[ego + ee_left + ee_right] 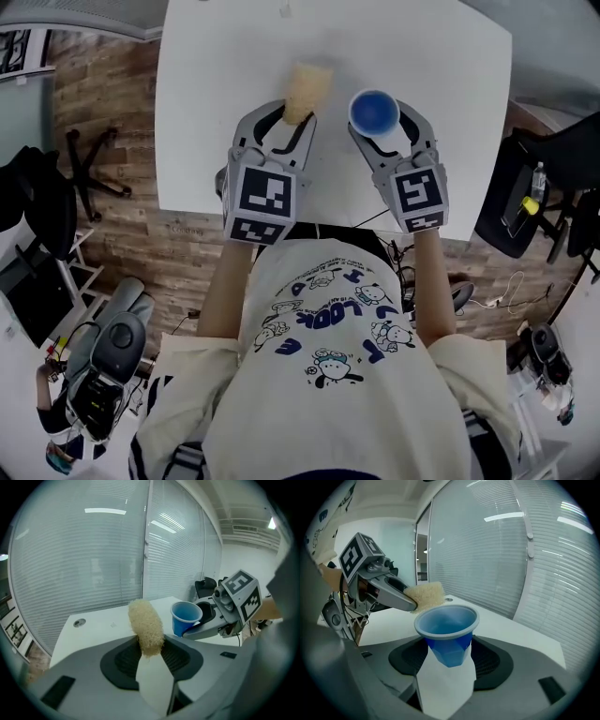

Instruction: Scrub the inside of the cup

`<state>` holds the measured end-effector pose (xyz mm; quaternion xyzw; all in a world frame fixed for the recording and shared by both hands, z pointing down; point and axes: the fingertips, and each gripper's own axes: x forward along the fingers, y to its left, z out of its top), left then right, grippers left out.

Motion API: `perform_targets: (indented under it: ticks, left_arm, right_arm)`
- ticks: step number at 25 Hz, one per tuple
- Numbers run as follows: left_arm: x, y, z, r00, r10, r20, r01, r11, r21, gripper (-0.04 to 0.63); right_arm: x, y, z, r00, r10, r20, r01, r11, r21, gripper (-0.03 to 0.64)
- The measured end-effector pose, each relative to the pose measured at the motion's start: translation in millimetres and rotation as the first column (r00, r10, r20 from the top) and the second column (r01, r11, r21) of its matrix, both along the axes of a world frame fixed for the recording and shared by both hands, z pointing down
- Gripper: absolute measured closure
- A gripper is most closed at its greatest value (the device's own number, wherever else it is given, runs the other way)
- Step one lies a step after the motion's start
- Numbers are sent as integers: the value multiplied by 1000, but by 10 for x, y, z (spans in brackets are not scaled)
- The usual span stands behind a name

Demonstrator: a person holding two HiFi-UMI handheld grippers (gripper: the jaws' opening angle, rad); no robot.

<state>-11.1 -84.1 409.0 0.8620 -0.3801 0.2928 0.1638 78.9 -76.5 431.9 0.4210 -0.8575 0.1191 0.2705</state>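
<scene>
My left gripper (286,120) is shut on the lower end of a pale yellow loofah scrubber (307,91), which sticks out beyond the jaws over the white table (206,112). In the left gripper view the loofah scrubber (146,626) stands up between the pads. My right gripper (384,141) is shut on a blue plastic cup (374,112), held upright with its mouth open upward. The cup (447,632) looks empty in the right gripper view, squeezed at its lower body. Scrubber and cup hang side by side above the table, a short gap apart. The cup (185,617) also shows in the left gripper view.
Beyond the table stands a wall of glass with blinds (93,550). An office chair base (89,164) sits on the wooden floor at the left, a dark chair (534,202) at the right. A small round hole (79,622) marks the table's far left.
</scene>
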Motion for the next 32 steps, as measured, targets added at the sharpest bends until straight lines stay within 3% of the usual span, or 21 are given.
perform_targets:
  ticks: [4,7,13,19,24,26,32]
  left_arm:
    - [34,46,-152,998,56,16,-57,997,51,439]
    - [62,61,-265,994,86,75,-93,990,107,439]
    - [235,199,-468,972,191,135,-214,959,186,439]
    - [403,366,-504,902,301,310,-386,884,264,439]
    - [411,389,-406,824,301,481,-462,847,261,439]
    - [393,361,-367,807,296,511,-472,843,257,440]
    - [287,316,-297,805,308,507,-468,854,225,440]
  right_arm:
    - [9,13,-42,999,-10,-35,10,1000,2,341]
    - [41,29,-70,997,-17,-77,19,1000,17,341]
    - [27,98,-154,996,-18,-93,21,999,35,341]
    - [3,69,-197,992,-29,-123,36,998,54,341]
    - [-13,37,-287,990,-42,-132,53,995,83,341]
    - [-34,23,-292,988,-56,-145,70,994,89,341]
    - [-91,51,-323,976,-111,-190,135,983,123,342]
